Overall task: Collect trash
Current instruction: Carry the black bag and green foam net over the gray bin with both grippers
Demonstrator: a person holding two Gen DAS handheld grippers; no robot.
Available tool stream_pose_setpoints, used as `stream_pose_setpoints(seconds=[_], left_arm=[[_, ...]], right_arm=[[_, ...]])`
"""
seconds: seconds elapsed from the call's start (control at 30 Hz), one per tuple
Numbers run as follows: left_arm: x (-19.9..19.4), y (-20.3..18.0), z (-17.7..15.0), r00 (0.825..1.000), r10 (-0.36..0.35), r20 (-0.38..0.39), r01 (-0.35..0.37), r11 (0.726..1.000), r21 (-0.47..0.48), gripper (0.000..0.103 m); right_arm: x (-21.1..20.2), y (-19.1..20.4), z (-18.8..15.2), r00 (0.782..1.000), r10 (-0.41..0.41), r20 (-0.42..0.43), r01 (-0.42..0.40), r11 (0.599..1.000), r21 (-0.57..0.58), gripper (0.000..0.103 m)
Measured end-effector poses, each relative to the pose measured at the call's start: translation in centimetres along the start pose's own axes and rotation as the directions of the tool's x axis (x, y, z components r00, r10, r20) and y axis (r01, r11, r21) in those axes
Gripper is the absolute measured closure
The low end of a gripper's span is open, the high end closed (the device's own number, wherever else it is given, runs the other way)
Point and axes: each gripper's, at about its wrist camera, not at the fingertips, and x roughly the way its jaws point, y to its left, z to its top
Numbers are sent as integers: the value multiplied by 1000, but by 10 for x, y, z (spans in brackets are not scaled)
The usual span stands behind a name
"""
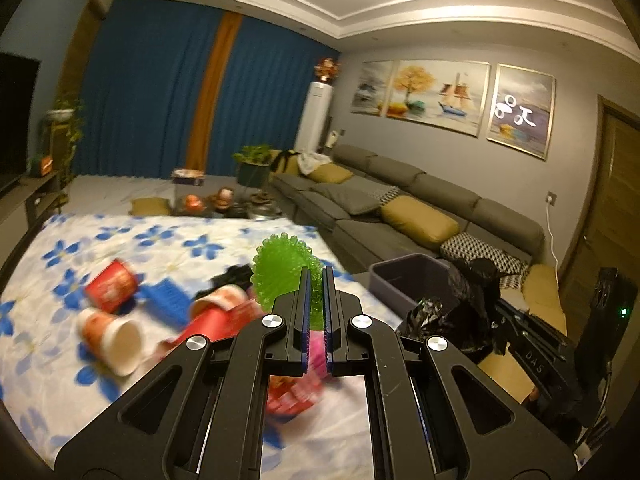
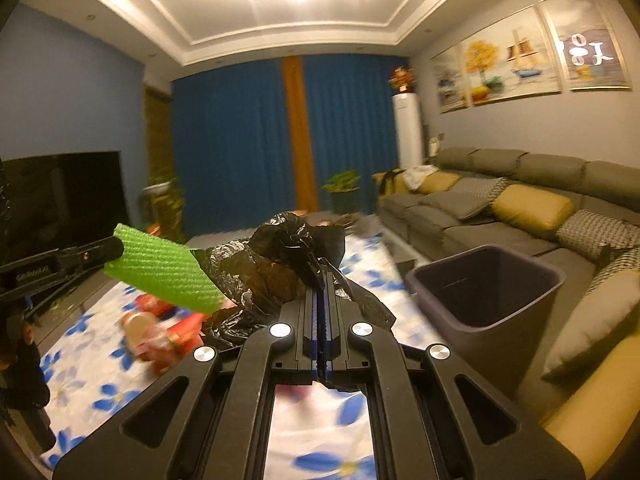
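Note:
My left gripper (image 1: 316,270) is shut on a green foam net sleeve (image 1: 282,270), held above the table; the sleeve also shows in the right wrist view (image 2: 164,274) with the left gripper at the far left. My right gripper (image 2: 323,276) is shut on a crumpled black trash bag (image 2: 280,260), which also shows in the left wrist view (image 1: 452,312). Red paper cups (image 1: 110,290) and a white-rimmed cup (image 1: 116,338) lie tipped on the floral tablecloth (image 1: 52,360), with a blue piece (image 1: 168,300) and red wrappers (image 1: 292,396).
A dark grey bin (image 2: 484,296) stands right of the table, also in the left wrist view (image 1: 404,280). A long grey sofa (image 2: 500,216) with yellow cushions runs along the right. A TV (image 2: 64,196) is at the left, blue curtains (image 2: 240,136) behind.

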Motion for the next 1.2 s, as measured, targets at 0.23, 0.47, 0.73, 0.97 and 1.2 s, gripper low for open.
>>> stream_pose_setpoints(seconds=[0.23,0.47,0.73,0.97,1.2], left_arm=[[73,-57,17,997,-77,-24,78,995,57,99],[146,-101,29,987,-156,-45,159,984,79,99],[210,-131,23,974,-208,-85,216,972,92,99],[248,-142,17,966,-226,-123,236,969,70,99],[270,-155,13,959,-247,-141,259,963,72,98]], right_arm=[[19,-58,19,989,-142,46,139,989,50,100],[38,-108,29,972,-228,65,222,971,84,100],[67,-148,37,961,-269,60,259,956,136,100],[88,-162,34,955,-293,48,282,947,156,100],[96,-172,32,951,-305,47,292,938,189,99]])
